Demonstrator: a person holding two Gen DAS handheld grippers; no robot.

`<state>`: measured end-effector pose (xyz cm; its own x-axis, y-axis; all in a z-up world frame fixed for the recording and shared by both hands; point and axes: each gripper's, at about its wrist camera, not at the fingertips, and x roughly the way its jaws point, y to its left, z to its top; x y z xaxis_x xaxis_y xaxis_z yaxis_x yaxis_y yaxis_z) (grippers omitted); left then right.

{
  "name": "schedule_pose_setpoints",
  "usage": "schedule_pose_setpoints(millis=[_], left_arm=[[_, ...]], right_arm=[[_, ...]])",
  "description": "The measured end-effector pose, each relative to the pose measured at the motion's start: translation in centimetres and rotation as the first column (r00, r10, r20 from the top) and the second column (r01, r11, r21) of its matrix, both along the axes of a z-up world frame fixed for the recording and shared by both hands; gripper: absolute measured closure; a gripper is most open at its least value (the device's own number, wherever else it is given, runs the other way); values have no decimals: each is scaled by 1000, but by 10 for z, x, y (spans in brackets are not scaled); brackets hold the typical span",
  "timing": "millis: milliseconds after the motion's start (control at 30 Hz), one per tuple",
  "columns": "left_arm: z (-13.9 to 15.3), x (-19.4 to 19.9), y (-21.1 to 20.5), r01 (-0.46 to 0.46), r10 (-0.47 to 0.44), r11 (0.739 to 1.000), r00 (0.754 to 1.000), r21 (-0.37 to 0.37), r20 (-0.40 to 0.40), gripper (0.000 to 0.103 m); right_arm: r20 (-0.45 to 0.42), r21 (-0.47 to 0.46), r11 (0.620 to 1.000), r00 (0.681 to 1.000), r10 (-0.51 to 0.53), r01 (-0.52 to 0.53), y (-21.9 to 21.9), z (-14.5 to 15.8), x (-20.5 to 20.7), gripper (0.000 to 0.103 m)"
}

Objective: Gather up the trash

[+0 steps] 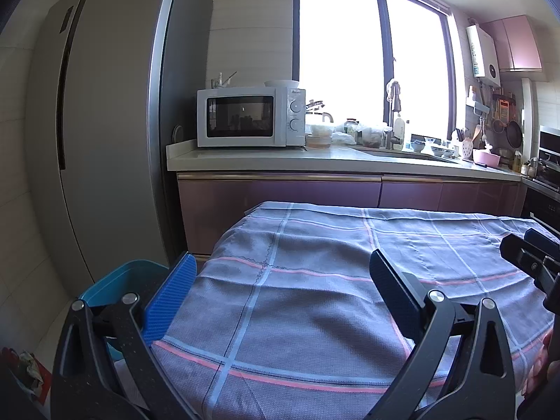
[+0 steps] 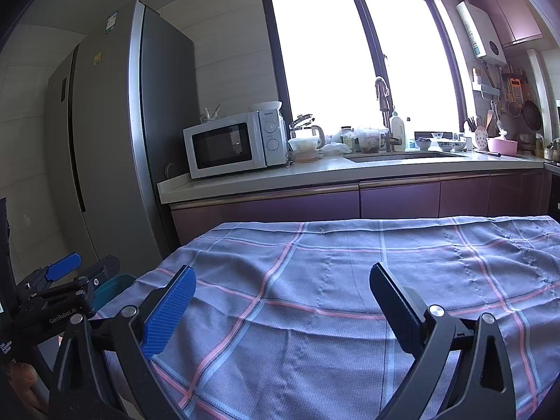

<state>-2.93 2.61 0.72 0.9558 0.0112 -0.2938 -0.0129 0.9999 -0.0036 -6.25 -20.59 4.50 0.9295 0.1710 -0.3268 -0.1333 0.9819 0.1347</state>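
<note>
A table covered with a grey-blue checked cloth fills the foreground in both views. No trash shows on the cloth. A teal bin stands on the floor at the table's left end; its rim also shows in the right wrist view. My left gripper is open and empty above the cloth's left part. My right gripper is open and empty above the cloth, to the right of the left one. The left gripper shows at the left edge of the right wrist view.
A tall grey fridge stands left of the bin. A counter behind the table carries a white microwave, jars, bowls and a sink. Crumpled items lie on the floor at lower left.
</note>
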Motion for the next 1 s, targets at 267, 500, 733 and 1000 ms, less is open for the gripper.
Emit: schedule_pose_setpoints(millis=[267,500,733,1000], left_arm=[[-1,1,0,0,0,1000,1000,0,-3,6],[-1,1,0,-2,2,1000,1000,0,-3,6],[-2,1,0,-3,3,1000,1000,0,-5,6],[-3,0,-1,-4,4,1000,1000,0,-6,6]], right_arm=[[0,3,1000,1000,-1,1,-1,0,1,7],[1,1,1000,1000,0,0,-2,0,1,7],[0,3,1000,1000,0,0,-2,1,1,7],[-1,4,1000,1000,0,0,-2,1,2,7]])
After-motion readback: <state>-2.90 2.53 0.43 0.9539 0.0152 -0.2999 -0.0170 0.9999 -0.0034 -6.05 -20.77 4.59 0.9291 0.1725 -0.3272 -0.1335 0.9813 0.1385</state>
